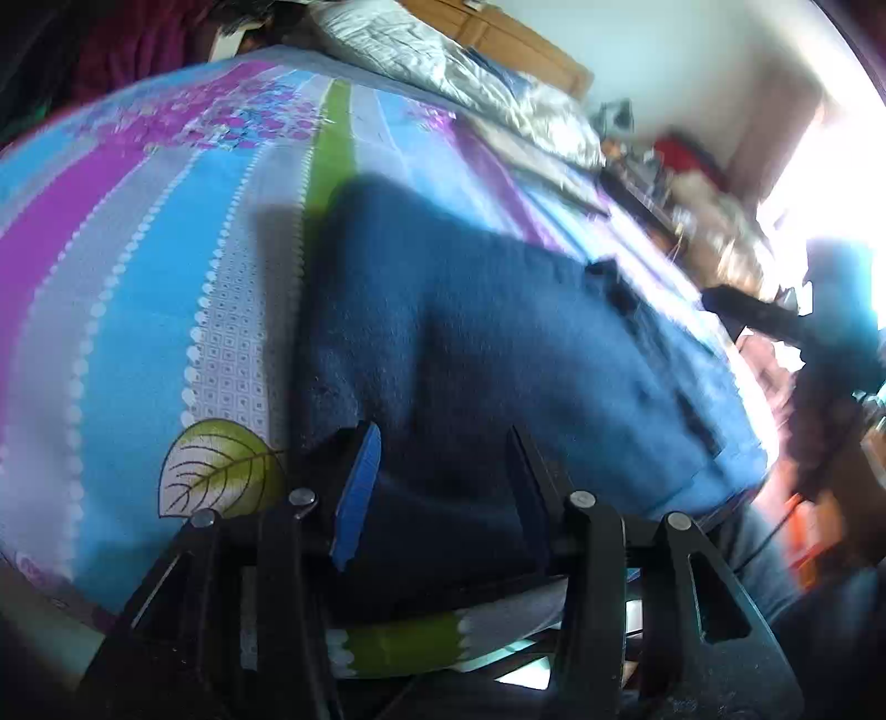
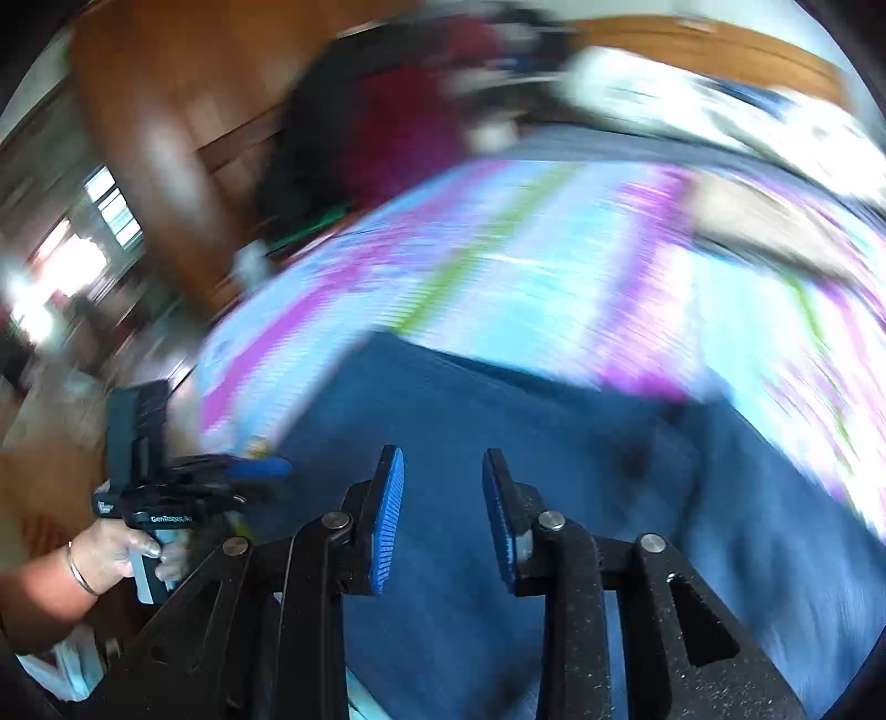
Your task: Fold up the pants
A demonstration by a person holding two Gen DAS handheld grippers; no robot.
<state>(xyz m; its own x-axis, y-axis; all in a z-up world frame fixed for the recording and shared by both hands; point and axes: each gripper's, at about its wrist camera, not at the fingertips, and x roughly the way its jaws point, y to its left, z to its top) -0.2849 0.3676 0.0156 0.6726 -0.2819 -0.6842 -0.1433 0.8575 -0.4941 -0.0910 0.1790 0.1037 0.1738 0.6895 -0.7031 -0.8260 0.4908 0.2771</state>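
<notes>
Dark blue pants [image 1: 498, 332] lie folded in a thick pad on a striped bedsheet [image 1: 138, 277]. My left gripper [image 1: 443, 476] is open at the near edge of the pad, with dark fabric showing between its blue pads [image 1: 360, 487]. In the blurred right wrist view, my right gripper [image 2: 443, 498] is open just above the pants [image 2: 498, 415], and nothing is pinched between its fingers. The left gripper [image 2: 249, 471] sits at the pants' left edge, held by a person's hand [image 2: 111, 554]. The right gripper [image 1: 720, 302] appears blurred at the pants' far right end.
The bedsheet [image 2: 498, 249] stretches well beyond the pants. A silvery quilt [image 1: 443, 55] and a wooden headboard [image 1: 526, 44] lie at the far end. A wooden wardrobe [image 2: 166, 111] and dark red clothes [image 2: 398, 111] stand beside the bed. Cluttered furniture [image 1: 692, 183] lines the right.
</notes>
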